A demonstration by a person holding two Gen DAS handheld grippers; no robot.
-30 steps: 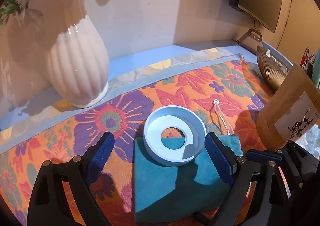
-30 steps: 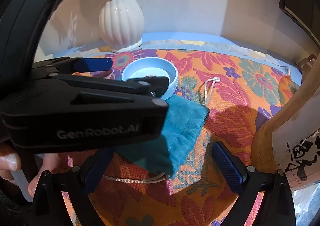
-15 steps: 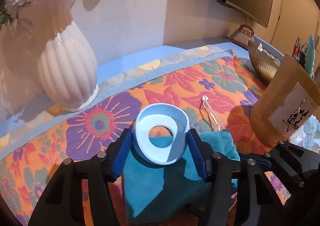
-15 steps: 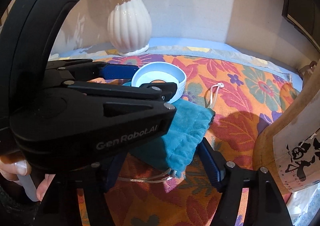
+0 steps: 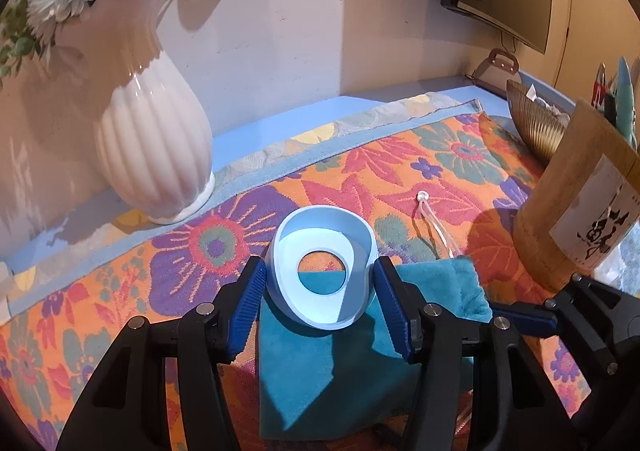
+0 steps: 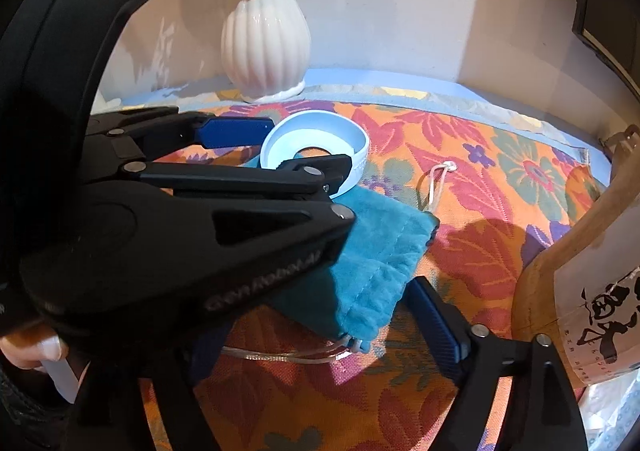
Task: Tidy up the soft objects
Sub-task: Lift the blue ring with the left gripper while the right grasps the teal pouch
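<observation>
The left gripper (image 5: 320,293) squeezes a pale blue soft ring-shaped cup (image 5: 322,268) into an oval, tilted above a teal velvet drawstring pouch (image 5: 324,383) lying on the orange floral cloth (image 5: 400,167). A white ribbed ceramic vase (image 5: 154,147) stands behind, left.

Teal velvet drawstring pouch (image 6: 372,267) lies flat on the floral cloth, cords trailing from its mouth, with a pale blue squeezed ring (image 5: 324,283) tilted atop its far end.
</observation>
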